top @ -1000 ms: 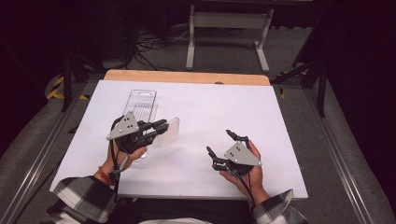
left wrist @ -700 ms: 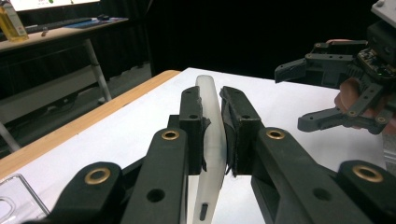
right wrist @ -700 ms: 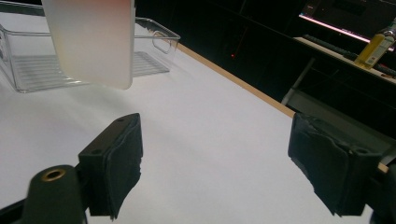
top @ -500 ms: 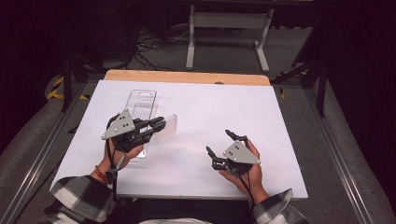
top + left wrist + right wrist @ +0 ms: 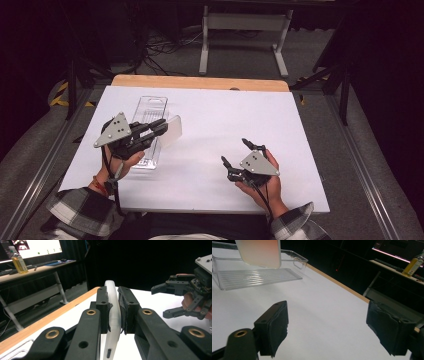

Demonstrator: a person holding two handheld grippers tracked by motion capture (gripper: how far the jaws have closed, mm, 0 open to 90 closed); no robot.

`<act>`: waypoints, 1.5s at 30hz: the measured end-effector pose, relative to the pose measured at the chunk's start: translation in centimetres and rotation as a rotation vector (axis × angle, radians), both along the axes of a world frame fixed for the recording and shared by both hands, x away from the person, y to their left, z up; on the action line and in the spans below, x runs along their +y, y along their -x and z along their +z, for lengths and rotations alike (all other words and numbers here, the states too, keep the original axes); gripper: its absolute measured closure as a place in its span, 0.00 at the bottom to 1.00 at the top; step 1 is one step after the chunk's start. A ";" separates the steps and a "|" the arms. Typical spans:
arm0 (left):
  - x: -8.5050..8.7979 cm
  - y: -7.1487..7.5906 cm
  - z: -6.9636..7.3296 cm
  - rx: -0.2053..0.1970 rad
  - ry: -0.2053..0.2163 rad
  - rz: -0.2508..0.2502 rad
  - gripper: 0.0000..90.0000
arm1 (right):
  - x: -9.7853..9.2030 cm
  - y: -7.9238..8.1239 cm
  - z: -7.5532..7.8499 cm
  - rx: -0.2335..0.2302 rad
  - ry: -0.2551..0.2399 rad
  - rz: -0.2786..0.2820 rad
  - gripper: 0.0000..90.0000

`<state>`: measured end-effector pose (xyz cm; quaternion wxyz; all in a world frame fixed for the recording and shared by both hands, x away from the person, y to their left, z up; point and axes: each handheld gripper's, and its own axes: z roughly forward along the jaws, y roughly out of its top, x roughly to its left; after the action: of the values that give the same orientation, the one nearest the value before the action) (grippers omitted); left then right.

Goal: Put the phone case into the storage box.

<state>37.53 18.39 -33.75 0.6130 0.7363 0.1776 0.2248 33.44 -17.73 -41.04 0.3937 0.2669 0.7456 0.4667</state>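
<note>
- While clamped between the pads of the left gripper [image 5: 161, 126]: one translucent white case [image 5: 173, 131], held clear of the tabletop [image 5: 240, 115], just over the right rim of one clear tray [image 5: 149, 106].
- Lying lengthwise beside the left edge, nearer the far left corner: that single tray.
- Set down near the front edge, toward the right corner: right gripper [image 5: 234, 151], jaws spread wide, well apart from case and tray.
- Counted: two grippers, one case, one tray.

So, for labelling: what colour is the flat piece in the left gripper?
Frosted white, translucent piece, clearest in the left gripper view.
</note>
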 end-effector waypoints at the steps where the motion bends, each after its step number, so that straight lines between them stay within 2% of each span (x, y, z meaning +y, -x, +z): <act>1: 0.1 0.0 0.0 -0.002 0.006 0.002 0.89 | 0.0 0.0 0.0 -0.006 -0.004 -0.002 0.21; 9: 0.6 -0.2 0.1 -0.002 0.005 0.013 0.89 | -0.1 0.0 0.1 -0.002 -0.004 -0.002 0.21; 17: 1.8 -0.5 0.3 -0.005 0.023 0.046 0.89 | -0.1 -0.1 0.0 0.005 -0.001 0.000 0.21; 30: 3.8 -0.8 0.6 -0.008 0.026 0.101 0.89 | -0.1 -0.2 -0.1 0.012 -0.003 0.005 0.21; 39: 5.1 -1.8 0.1 0.002 0.018 0.143 0.89 | 0.0 -0.2 -0.2 0.019 0.005 0.008 0.21; 41: 5.3 -2.1 -0.1 0.011 0.027 0.148 0.89 | 0.1 -0.2 -0.2 0.020 0.007 0.011 0.21; 45: 5.4 -2.6 -0.6 0.022 0.005 0.164 0.89 | 0.1 -0.3 -0.3 0.025 0.007 0.012 0.21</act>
<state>40.17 23.78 -34.40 0.5925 0.7202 0.2444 0.2656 33.72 -17.65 -41.29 0.3824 0.2667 0.7537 0.4632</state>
